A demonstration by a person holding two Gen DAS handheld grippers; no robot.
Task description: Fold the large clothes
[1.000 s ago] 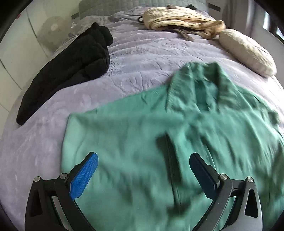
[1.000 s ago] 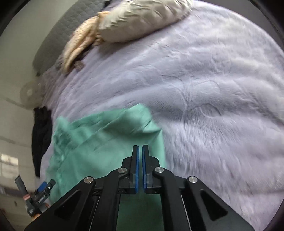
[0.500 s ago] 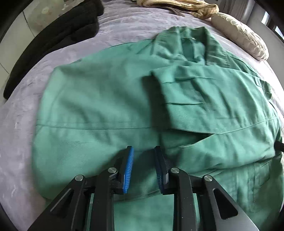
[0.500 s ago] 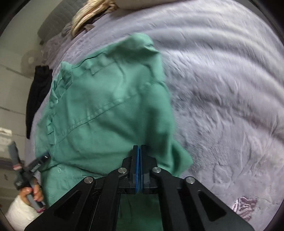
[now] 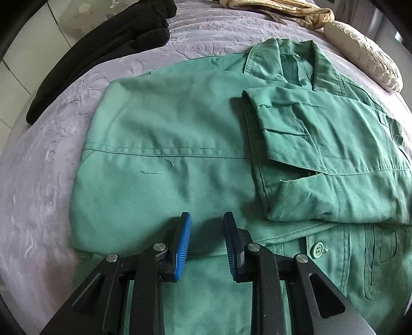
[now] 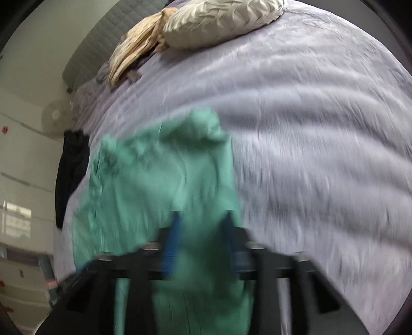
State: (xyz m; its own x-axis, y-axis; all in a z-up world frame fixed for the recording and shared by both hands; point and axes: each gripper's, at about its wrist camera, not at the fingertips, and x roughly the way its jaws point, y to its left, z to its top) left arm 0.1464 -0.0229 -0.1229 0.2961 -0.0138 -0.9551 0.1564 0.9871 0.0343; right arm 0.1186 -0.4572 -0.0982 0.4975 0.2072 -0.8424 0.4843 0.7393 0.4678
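Observation:
A green work jacket (image 5: 167, 128) lies spread on the lilac bedspread (image 5: 38, 167), collar at the far side. One sleeve (image 5: 322, 154) is folded across its front. My left gripper (image 5: 207, 216) points down over the jacket's near part. Its blue pads stand a narrow gap apart, with flat cloth showing in the gap and nothing pinched. The right wrist view is blurred. There my right gripper (image 6: 202, 216) is opening its jaws over the jacket (image 6: 154, 180), and the cloth lies under and between the fingers without being pressed.
A black garment (image 5: 103, 43) lies at the bed's left edge. A beige pillow (image 5: 365, 46) and a crumpled tan cloth (image 5: 283, 10) sit at the head end. Bare bedspread (image 6: 309, 128) stretches to the right of the jacket.
My left gripper narrowed from wide open to a small gap and came in closer over the jacket. My right gripper, shut before, has parted its jaws, and the sleeve now lies folded across the front.

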